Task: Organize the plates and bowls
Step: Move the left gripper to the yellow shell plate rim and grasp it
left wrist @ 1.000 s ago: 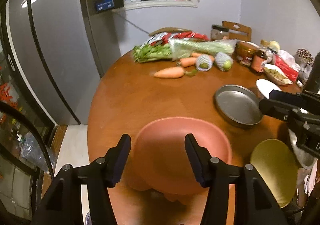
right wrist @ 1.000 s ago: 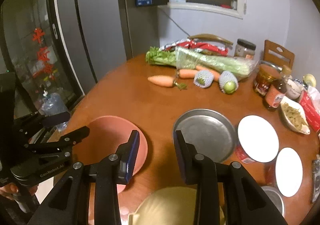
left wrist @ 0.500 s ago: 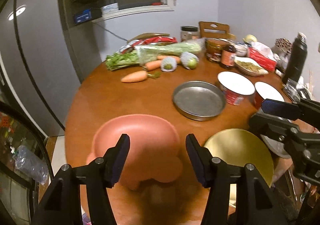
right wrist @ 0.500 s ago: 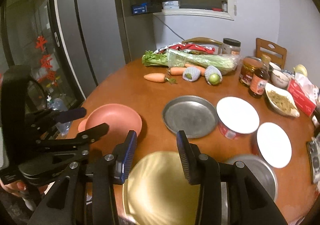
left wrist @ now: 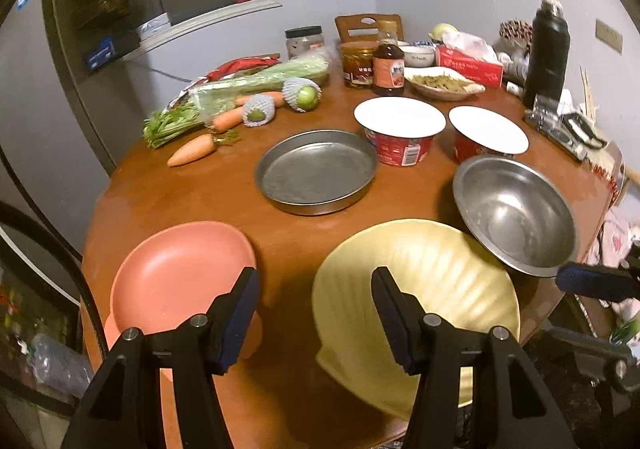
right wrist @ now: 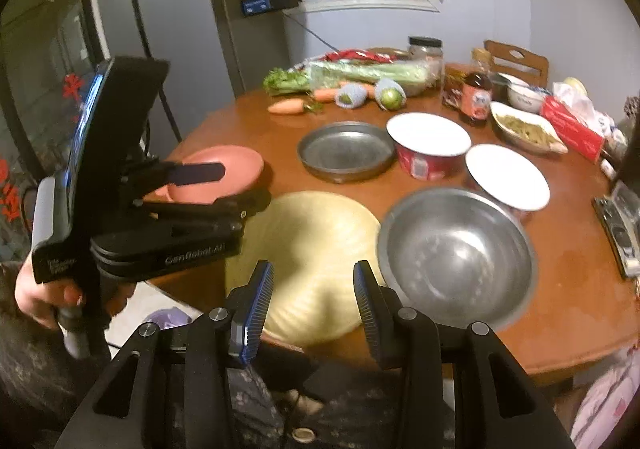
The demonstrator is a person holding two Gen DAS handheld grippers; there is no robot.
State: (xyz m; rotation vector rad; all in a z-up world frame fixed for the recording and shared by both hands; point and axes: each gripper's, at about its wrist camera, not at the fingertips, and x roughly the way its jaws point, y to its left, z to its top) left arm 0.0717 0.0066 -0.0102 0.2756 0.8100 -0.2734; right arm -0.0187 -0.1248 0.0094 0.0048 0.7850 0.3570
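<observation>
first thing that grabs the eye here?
The ribbed yellow plate at the table's near edge, right ahead of both open, empty grippers: left gripper, right gripper. Flanking it are the pink plate on its left and the shiny steel bowl on its right.

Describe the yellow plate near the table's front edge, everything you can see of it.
The yellow plate is pale, matte and round, with shallow ribs fanning across its inside like a shell; it looks like plastic or ceramic. It is empty and right way up on the wooden table, jutting past the near edge. The steel bowl sits at its right rim, seemingly overlapping it; the pink plate lies apart to its left. Neither gripper touches it.
</observation>
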